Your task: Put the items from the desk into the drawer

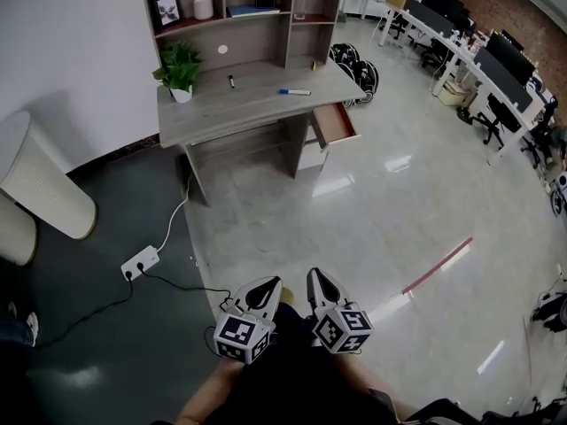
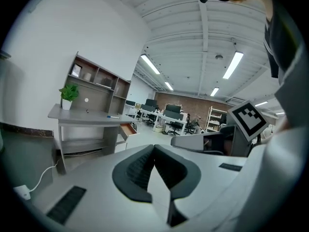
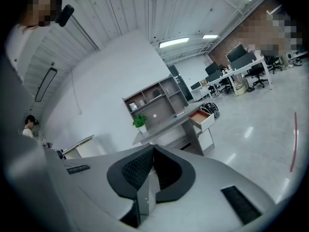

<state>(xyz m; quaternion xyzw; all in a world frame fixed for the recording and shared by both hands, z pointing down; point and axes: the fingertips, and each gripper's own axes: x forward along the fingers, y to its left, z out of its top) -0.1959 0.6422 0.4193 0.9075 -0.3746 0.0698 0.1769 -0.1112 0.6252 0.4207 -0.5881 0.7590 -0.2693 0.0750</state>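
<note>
Office floor, approach step: pen [image 1: 294, 92] and marker [image 1: 231, 81] lie on desk [image 1: 257, 109], drawer [image 1: 334, 122] open at its right. Left gripper [image 1: 266, 285] and right gripper [image 1: 317, 278], well short of desk, have jaws together, empty. Likely next: close in, open jaws.

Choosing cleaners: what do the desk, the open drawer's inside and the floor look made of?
The desk looks like grey wood-grain laminate, matte, faintly streaked. The drawer inside seems reddish-brown board, maybe veneer. The floor is pale and glossy, perhaps epoxy or polished tile: it mirrors lights.
</note>
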